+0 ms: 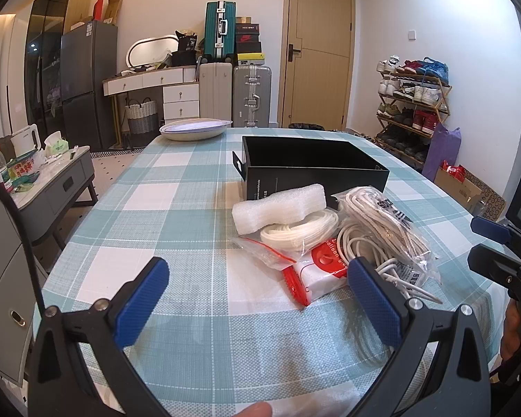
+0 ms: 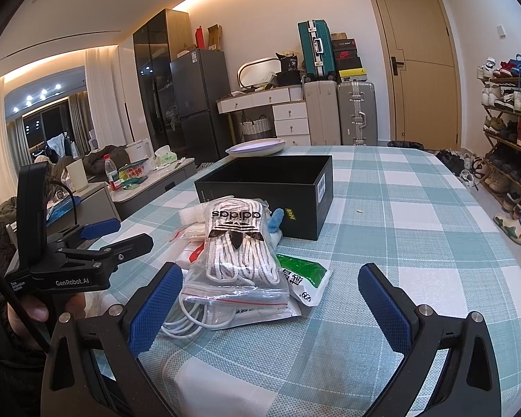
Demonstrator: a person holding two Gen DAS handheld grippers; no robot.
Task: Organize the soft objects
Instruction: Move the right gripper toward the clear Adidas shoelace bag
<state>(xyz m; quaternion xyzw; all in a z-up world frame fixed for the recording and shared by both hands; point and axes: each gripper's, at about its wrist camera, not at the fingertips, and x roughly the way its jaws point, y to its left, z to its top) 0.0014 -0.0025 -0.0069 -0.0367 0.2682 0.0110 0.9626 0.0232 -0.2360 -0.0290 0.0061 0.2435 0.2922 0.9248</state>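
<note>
A heap of soft packets lies on the checked tablecloth in front of an open black box [image 1: 312, 163] [image 2: 271, 180]. In the heap are a white foam piece [image 1: 278, 208], a coil of white cord [image 1: 300, 231] in a clear bag, a red and white packet [image 1: 317, 271], a bag of white laces [image 1: 385, 222] [image 2: 238, 243], white cable [image 2: 191, 319] and a green and white packet [image 2: 304, 274]. My left gripper [image 1: 257, 279] stands open just short of the heap's left side. My right gripper [image 2: 269, 286] stands open at the heap's near edge. Nothing is gripped.
A shallow white dish [image 1: 196, 128] [image 2: 255, 147] sits at the table's far end. A low grey side table [image 1: 52, 180] with a bottle and packets stands left. Suitcases [image 1: 251, 95] and a shoe rack [image 1: 413, 104] line the far wall. A hand [image 2: 34, 309] holds the left tool.
</note>
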